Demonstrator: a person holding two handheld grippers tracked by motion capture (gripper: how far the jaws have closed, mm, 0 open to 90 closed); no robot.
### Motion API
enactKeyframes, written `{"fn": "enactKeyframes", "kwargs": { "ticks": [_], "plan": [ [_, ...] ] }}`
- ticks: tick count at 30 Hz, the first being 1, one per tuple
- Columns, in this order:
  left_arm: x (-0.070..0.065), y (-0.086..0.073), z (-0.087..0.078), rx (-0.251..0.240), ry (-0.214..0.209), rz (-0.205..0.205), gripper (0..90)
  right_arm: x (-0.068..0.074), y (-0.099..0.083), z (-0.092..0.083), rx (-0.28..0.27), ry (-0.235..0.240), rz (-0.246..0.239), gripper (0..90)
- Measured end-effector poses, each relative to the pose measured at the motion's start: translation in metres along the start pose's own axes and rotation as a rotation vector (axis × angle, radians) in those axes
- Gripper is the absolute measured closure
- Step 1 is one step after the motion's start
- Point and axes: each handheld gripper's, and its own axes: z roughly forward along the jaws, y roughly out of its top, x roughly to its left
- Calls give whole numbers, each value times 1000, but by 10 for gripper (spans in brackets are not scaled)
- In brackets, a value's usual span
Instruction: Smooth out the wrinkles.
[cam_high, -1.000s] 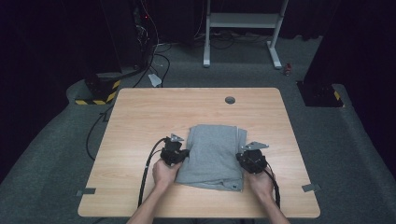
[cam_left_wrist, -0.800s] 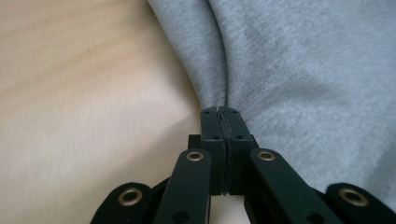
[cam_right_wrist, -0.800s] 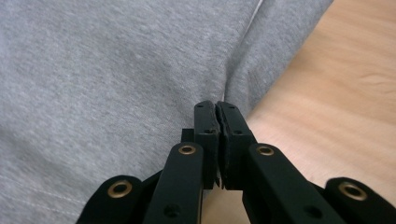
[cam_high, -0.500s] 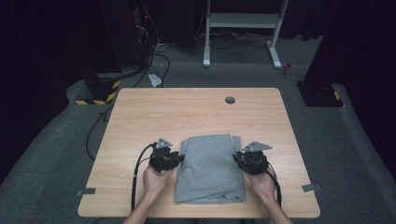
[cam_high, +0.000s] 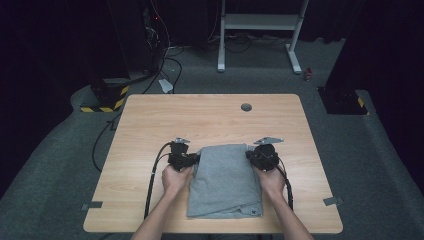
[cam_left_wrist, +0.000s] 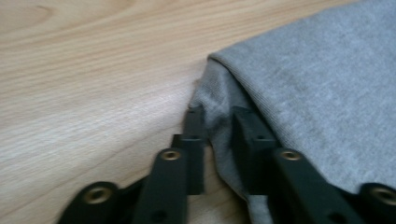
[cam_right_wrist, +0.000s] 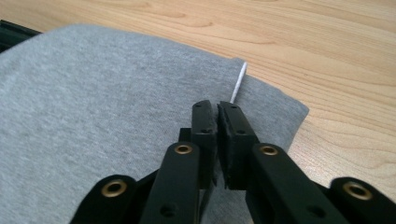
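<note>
A folded grey cloth (cam_high: 225, 180) (cam_left_wrist: 327, 93) (cam_right_wrist: 93, 93) lies on the wooden table (cam_high: 200, 115) near its front edge. My left gripper (cam_high: 196, 160) (cam_left_wrist: 217, 116) is at the cloth's left edge near the far corner. Its jaws have just been closing, and they pinch a bunched fold of the cloth. My right gripper (cam_high: 248, 156) (cam_right_wrist: 217, 107) rests on the cloth's right edge near the far right corner, jaws shut. I cannot tell whether a layer is caught between them. A white tag (cam_right_wrist: 239, 81) pokes out of the fold just beyond the tips.
A round cable hole (cam_high: 246, 106) sits at the table's far middle. Black cables (cam_high: 152, 180) trail from the grippers toward the front edge. Tape marks (cam_high: 92, 205) lie on the floor at the front corners. A white desk frame (cam_high: 260, 35) stands beyond the table.
The cloth slid toward the person a second ago. Both grippers then shifted up along its sides toward the far corners, and the left jaws closed on the left edge.
</note>
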Motion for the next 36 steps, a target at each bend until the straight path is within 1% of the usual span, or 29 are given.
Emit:
{"fn": "enactKeyframes", "kwargs": {
  "ticks": [1, 2, 4, 7, 8, 10, 11, 12, 14, 15, 16, 18, 20, 22, 23, 24, 25, 26, 27, 29, 30, 32, 34, 35, 36],
  "plan": [
    [-1, 0, 1, 10, 0, 3, 855, 0, 0, -1, -1, -2, -4, 862],
    [-2, 1, 1, 15, 5, 17, 868, -1, 0, -1, -3, -1, -8, 865],
    [-4, 3, -2, 18, 19, 39, 882, -3, 0, -4, -6, -5, -19, 868],
    [-5, 4, -12, 9, 28, 65, 888, -6, -2, -10, -14, -8, -21, 872],
    [-5, 3, -16, 9, 37, 74, 889, -7, -3, -12, -16, -12, -26, 873],
    [-5, 2, -25, 0, 41, 78, 889, -10, -6, -15, -17, -17, -36, 874],
    [-5, 1, -29, -6, 36, 74, 889, -12, -7, -16, -18, -16, -31, 873],
    [-6, 0, -33, -10, 36, 78, 889, -13, -9, -18, -15, -16, -30, 872],
    [-9, -1, -39, -18, 30, 91, 887, -13, -10, -19, -2, 3, -37, 856],
    [-10, -1, -40, -28, 27, 97, 885, -13, -9, -20, -7, 3, -40, 813],
    [-11, 0, -40, -40, 23, 99, 881, -13, -8, -20, -24, -8, -40, 752],
    [-11, 3, -36, -52, 6, 95, 872, -15, -2, -20, -46, -7, -11, 673],
    [-11, 5, -31, -47, -1, 91, 870, -15, 6, -17, -61, -8, 19, 639],
    [-12, 7, -26, -43, -11, 88, 871, -15, 13, -8, -29, 3, 40, 617],
    [-12, 8, -24, -49, -12, 88, 873, -15, 16, -2, -11, 5, 38, 619],
    [-12, 9, -24, -54, -13, 89, 876, -15, 18, 3, 2, 2, 50, 653],
    [-12, 9, -25, -58, -14, 87, 879, -14, 18, 6, 9, 9, 54, 735],
    [-12, 9, -26, -59, -10, 89, 881, -13, 19, 8, 13, 17, 41, 811],
    [-12, 9, -28, -59, 0, 95, 883, -11, 19, 8, 20, 1, 27, 833],
    [-10, 8, -35, -60, 28, 104, 886, -9, 20, 4, 8, -13, -4, 855],
    [-9, 8, -39, -59, 37, 101, 887, -8, 20, -1, 0, -23, -12, 859],
    [-5, 9, -45, -59, 63, 100, 888, -11, 20, -8, -17, -51, -31, 861],
    [-3, 9, -46, -59, 84, 96, 888, -17, 17, -12, -28, -67, -24, 858],
    [-4, 9, -44, -53, 94, 97, 887, -19, 16, -10, -18, -67, -16, 849],
    [-5, 9, -42, -62, 100, 100, 880, -21, 13, -6, -2, -69, -7, 823]
  ]
}}
